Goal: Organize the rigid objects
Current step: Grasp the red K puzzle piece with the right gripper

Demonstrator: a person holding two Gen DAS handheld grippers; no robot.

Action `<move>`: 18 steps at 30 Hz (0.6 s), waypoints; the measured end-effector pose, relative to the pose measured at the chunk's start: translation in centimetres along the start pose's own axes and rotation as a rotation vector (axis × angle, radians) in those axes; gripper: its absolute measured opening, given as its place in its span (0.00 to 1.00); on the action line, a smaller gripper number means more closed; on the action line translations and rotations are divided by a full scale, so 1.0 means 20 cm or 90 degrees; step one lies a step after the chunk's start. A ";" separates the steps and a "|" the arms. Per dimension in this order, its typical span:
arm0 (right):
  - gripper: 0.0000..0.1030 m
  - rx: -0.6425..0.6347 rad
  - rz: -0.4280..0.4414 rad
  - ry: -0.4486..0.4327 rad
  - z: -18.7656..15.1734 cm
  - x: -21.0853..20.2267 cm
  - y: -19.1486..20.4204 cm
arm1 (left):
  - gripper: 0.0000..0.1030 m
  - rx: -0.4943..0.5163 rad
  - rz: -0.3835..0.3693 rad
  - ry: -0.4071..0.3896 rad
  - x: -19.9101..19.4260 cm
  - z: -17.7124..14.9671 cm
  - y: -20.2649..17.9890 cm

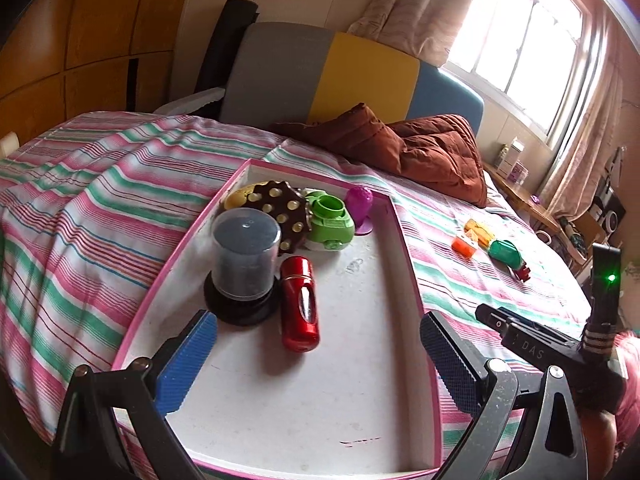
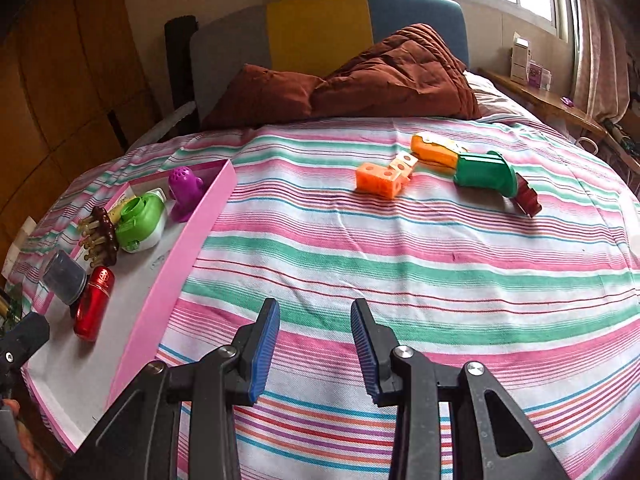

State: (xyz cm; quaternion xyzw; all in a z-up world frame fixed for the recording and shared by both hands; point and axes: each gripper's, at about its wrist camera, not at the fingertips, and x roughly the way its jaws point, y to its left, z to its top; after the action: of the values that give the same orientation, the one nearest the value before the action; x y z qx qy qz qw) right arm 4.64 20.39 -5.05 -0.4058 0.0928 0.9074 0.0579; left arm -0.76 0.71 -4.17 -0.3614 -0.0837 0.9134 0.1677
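A pink-rimmed white tray [image 1: 408,248] lies on the striped bed. In it are a red bottle [image 1: 300,308], a clear-lidded round case [image 1: 244,256], a brown studded piece [image 1: 282,206], a green toy [image 1: 330,220] and a purple toy [image 1: 359,200]. My left gripper [image 1: 316,364] is open and empty over the tray's near part. My right gripper [image 2: 315,354] is open and empty above the bedsheet, right of the tray [image 2: 180,256]. Ahead on the sheet lie orange blocks [image 2: 382,178], an orange-yellow toy [image 2: 434,148], a green piece [image 2: 486,172] and a red piece [image 2: 528,200].
A brown quilt [image 2: 360,76] is bunched at the head of the bed before a grey, yellow and blue headboard [image 2: 320,28]. A wooden shelf [image 2: 552,104] with small boxes runs along the right under the window. A wooden wardrobe [image 1: 80,40] stands left.
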 end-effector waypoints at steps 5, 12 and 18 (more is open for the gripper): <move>0.36 -0.005 -0.017 0.000 -0.04 -0.02 -0.08 | 1.00 0.015 -0.020 -0.009 -0.03 0.00 -0.05; 0.36 0.010 -0.053 -0.010 -0.06 -0.05 -0.28 | 1.00 0.051 -0.052 0.003 -0.04 -0.01 -0.16; 0.36 0.056 -0.089 -0.013 -0.01 -0.06 -0.51 | 1.00 0.074 -0.072 0.022 -0.05 -0.03 -0.26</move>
State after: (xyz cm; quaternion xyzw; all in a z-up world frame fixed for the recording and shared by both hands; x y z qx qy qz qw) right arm 7.33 30.24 -5.53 -0.3988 0.1036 0.9003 0.1401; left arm 1.58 5.24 -2.62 -0.3617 -0.0483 0.8993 0.2412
